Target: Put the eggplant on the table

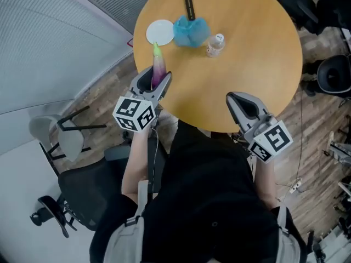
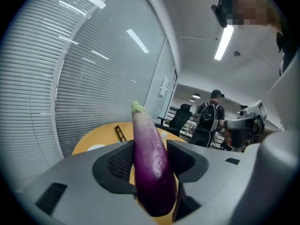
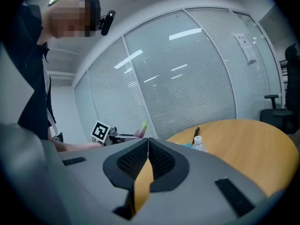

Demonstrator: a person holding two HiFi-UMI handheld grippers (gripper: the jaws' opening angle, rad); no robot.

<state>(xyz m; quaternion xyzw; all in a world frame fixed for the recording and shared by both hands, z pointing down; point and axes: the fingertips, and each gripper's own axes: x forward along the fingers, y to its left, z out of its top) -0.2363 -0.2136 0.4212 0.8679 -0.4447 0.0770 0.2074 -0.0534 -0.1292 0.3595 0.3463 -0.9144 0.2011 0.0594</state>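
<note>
A long purple eggplant with a pale green tip stands nearly upright between the jaws of my left gripper, which is shut on its lower half. It hangs over the near-left rim of the round wooden table. In the left gripper view the eggplant fills the gap between the pads, tip upward. My right gripper hovers over the table's near edge with its jaws together and nothing in them. In the right gripper view its fingertips meet, and the eggplant's tip shows far off to the left.
On the far side of the table lie a white plate, a crumpled blue cloth, a small clear bottle and a black strip. A grey chair stands to the left on the floor, and black office chairs stand to the right.
</note>
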